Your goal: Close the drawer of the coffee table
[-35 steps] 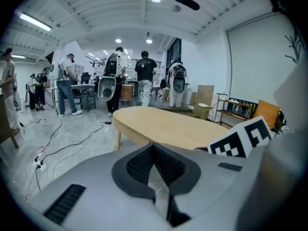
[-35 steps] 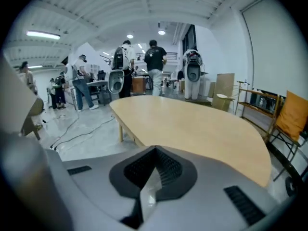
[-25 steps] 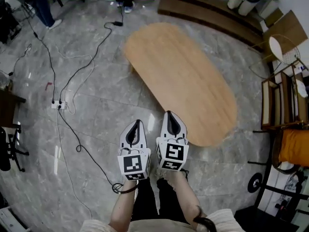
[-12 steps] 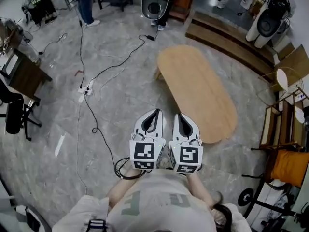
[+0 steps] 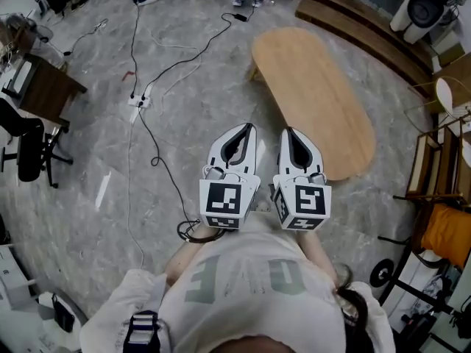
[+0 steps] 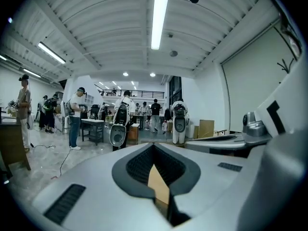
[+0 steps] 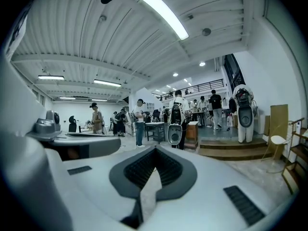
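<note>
The oval light-wood coffee table (image 5: 316,94) stands on the grey marble floor at the upper right of the head view. Only its top shows, and no drawer is visible from here. My left gripper (image 5: 250,126) and right gripper (image 5: 284,131) are held side by side in front of the person's chest, pointing out over the floor beside the table's near end. Both are shut with nothing in them. In the left gripper view the left gripper (image 6: 154,145) looks across the room, with a sliver of tan table in the gap between its pads. The right gripper (image 7: 155,148) does the same.
Black cables run across the floor to a power strip (image 5: 138,101). A dark desk (image 5: 40,87) and a black chair (image 5: 29,149) stand at the left. Wooden furniture (image 5: 434,168) and an orange cushion (image 5: 447,234) are at the right. A low wooden platform (image 5: 360,20) lies behind the table. People stand far off.
Both grippers have come up and back toward the person's chest, still shut. The head view has risen, so the table now looks smaller and farther away.
</note>
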Demonstrator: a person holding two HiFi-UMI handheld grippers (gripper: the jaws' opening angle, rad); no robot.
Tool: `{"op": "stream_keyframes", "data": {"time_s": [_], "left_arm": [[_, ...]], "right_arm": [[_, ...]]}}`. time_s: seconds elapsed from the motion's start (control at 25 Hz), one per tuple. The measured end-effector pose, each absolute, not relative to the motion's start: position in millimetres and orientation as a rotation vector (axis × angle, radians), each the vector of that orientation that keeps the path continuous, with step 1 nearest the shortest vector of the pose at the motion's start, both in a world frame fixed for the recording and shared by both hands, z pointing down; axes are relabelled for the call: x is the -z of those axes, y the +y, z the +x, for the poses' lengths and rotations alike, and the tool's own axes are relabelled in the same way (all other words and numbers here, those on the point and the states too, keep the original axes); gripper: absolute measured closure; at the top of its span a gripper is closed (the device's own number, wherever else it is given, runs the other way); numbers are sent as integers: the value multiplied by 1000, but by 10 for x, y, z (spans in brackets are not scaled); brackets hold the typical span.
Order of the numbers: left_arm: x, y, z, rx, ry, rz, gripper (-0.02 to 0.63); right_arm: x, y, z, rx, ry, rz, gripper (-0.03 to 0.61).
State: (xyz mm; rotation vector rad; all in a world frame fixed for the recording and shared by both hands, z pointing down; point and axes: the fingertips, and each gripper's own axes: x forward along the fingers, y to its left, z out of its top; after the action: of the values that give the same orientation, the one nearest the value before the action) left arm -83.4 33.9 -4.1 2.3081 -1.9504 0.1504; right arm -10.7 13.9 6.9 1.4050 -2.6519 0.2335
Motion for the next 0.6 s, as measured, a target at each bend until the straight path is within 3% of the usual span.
{"op": "stream_keyframes", "data": {"time_s": [0.6], "left_arm": [[68, 413, -612, -126, -1953, 2340, 607]], "right_arm": [[-51, 275, 141, -211, -2656, 1431, 574]]}}
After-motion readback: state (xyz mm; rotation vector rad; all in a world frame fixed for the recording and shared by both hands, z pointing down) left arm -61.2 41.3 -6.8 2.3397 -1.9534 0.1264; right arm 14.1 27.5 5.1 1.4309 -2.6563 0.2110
